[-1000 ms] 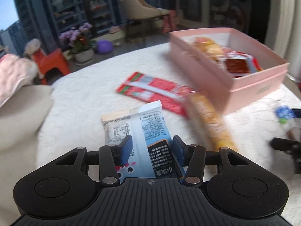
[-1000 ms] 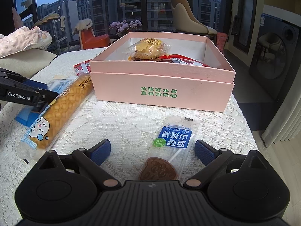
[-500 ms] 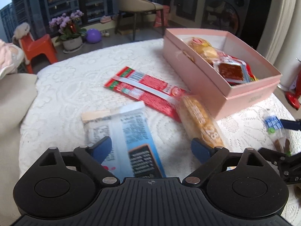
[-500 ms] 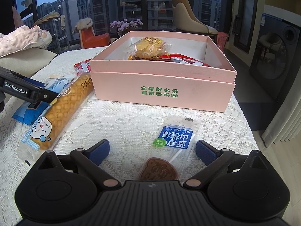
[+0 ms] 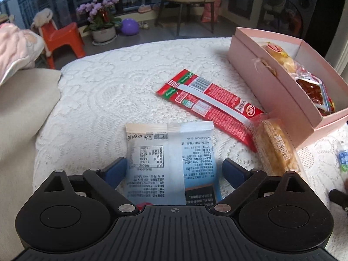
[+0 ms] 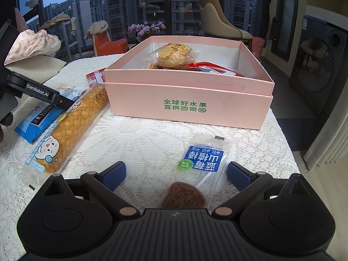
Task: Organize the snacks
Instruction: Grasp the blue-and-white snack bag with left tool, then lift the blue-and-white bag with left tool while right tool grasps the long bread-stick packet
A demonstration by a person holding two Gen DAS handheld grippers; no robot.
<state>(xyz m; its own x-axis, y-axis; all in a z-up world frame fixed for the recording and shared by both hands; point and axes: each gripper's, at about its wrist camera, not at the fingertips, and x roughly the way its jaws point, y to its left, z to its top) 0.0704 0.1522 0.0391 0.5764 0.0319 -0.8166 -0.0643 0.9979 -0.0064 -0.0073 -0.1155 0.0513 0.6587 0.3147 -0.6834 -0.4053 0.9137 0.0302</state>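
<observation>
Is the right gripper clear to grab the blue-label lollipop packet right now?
Probably yes. The right gripper is open, and the lollipop packet lies flat on the tablecloth between its fingers with nothing over it; the bread packet lies well aside.

Lace-covered table bears pink box, snack packets

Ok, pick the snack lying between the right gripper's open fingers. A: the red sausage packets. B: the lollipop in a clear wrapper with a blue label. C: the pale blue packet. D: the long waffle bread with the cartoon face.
B: the lollipop lies on the tablecloth between the right gripper's spread fingers, untouched by either.
</observation>
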